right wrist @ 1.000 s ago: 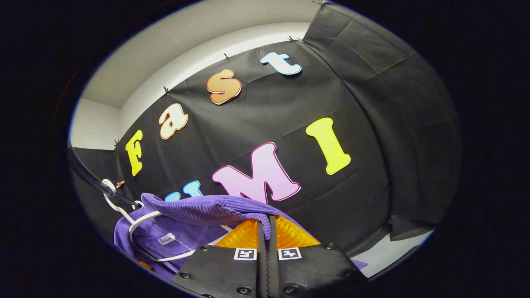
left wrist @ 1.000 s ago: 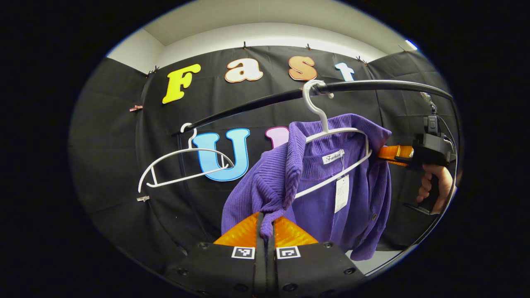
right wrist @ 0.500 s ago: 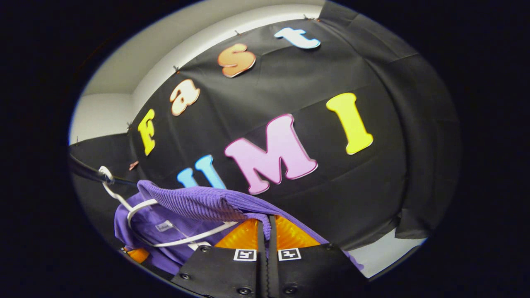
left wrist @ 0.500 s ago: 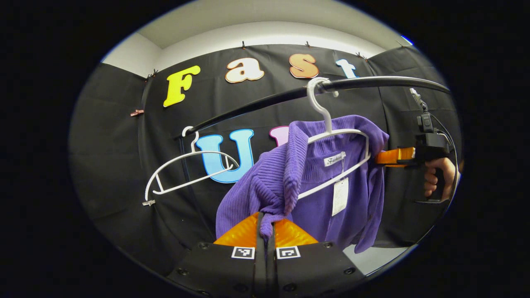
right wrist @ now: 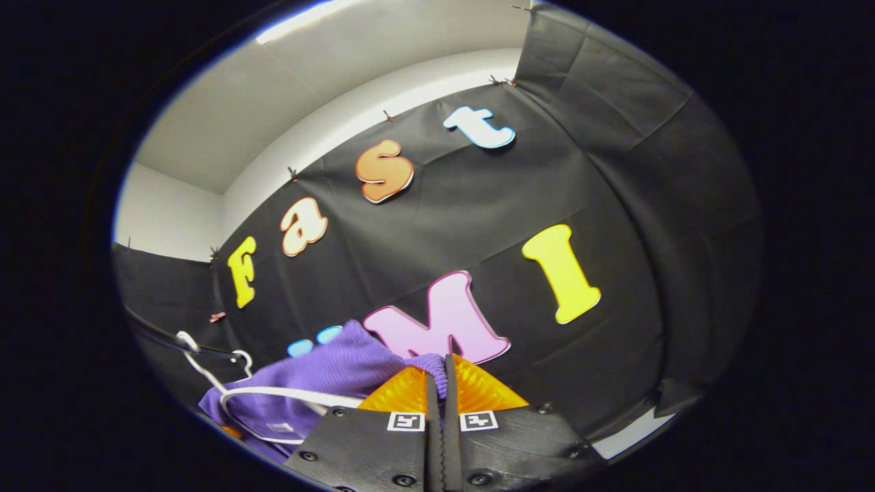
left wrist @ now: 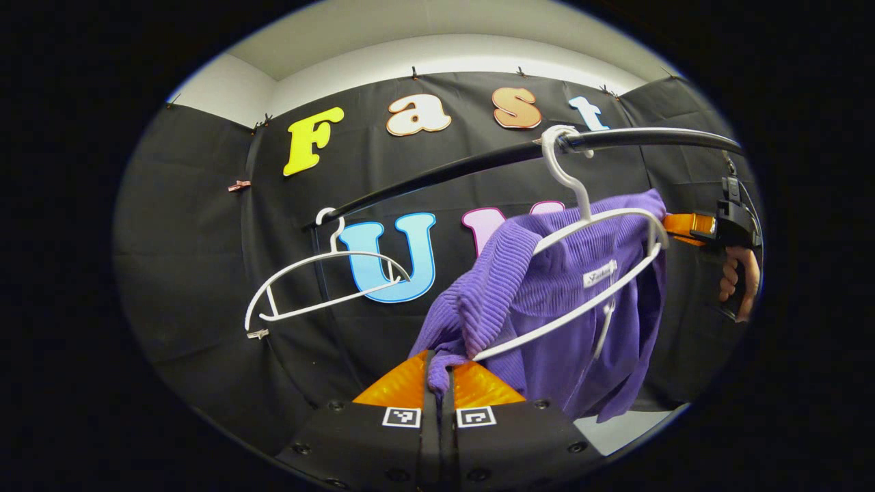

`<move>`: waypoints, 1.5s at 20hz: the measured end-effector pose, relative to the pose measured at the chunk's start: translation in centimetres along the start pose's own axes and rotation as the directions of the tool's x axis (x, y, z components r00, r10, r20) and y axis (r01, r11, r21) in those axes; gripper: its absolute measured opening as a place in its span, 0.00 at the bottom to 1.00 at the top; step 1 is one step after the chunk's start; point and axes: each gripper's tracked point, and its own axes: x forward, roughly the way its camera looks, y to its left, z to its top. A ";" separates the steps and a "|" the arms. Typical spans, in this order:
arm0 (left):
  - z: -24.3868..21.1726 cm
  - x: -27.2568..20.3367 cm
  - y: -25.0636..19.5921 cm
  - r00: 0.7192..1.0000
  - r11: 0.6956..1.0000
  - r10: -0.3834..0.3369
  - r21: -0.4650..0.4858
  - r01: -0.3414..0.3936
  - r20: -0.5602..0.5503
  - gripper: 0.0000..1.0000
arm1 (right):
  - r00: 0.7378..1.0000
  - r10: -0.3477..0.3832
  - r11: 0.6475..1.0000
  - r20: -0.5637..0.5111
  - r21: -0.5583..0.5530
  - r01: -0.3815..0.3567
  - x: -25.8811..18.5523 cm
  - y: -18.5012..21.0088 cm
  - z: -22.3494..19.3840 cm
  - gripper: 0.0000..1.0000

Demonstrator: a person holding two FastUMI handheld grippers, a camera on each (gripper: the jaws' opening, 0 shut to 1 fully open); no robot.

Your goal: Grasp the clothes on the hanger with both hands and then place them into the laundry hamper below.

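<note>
A: So, what does the left gripper view show?

B: The left gripper (left wrist: 438, 374) points up at the purple sweater (left wrist: 547, 307). Its two fingers are squeezed together on a bunched bit of the sweater's edge.

A: Where is the sweater?

B: It hangs on a white hanger (left wrist: 595, 273), and the hanger's hook sits over a black rail (left wrist: 478, 160). The hanger is tilted, low on the near side and high on the far side. Far off, the right gripper (left wrist: 683, 224) reaches in from the side to the sweater's high shoulder. A hand (left wrist: 739, 280) holds its handle.

A: Anything else?

B: An empty white hanger (left wrist: 321, 283) hangs farther down the rail. Behind is black cloth wall (left wrist: 184, 225), with white wall (left wrist: 437, 55) above.

A: And the right gripper view?

B: The right gripper (right wrist: 442, 383) tips upward. Its fingers are pressed tight on a fold of the purple sweater (right wrist: 328, 372). The white hanger (right wrist: 273, 396) and the black rail (right wrist: 164, 335) show low at the side. The black cloth wall (right wrist: 649, 171) rises behind, under the white wall (right wrist: 307, 89).
</note>
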 end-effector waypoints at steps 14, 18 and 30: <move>-1.6 1.0 7.2 0.993 0.993 0.082 -0.075 -0.088 -0.083 0.05 | 0.955 0.082 0.997 -0.284 0.018 -0.080 -4.8 2.6 -14.7 0.04; -5.6 0.2 9.0 0.984 0.984 0.103 -0.132 -0.123 -0.146 0.05 | 0.936 0.108 0.994 -0.336 0.030 -0.104 -7.3 3.9 -17.5 0.05; -15.9 -3.4 2.3 0.960 0.992 -0.047 -0.126 0.012 -0.277 0.05 | 0.873 0.066 0.998 -0.482 0.020 -0.064 -15.9 4.4 -24.7 0.05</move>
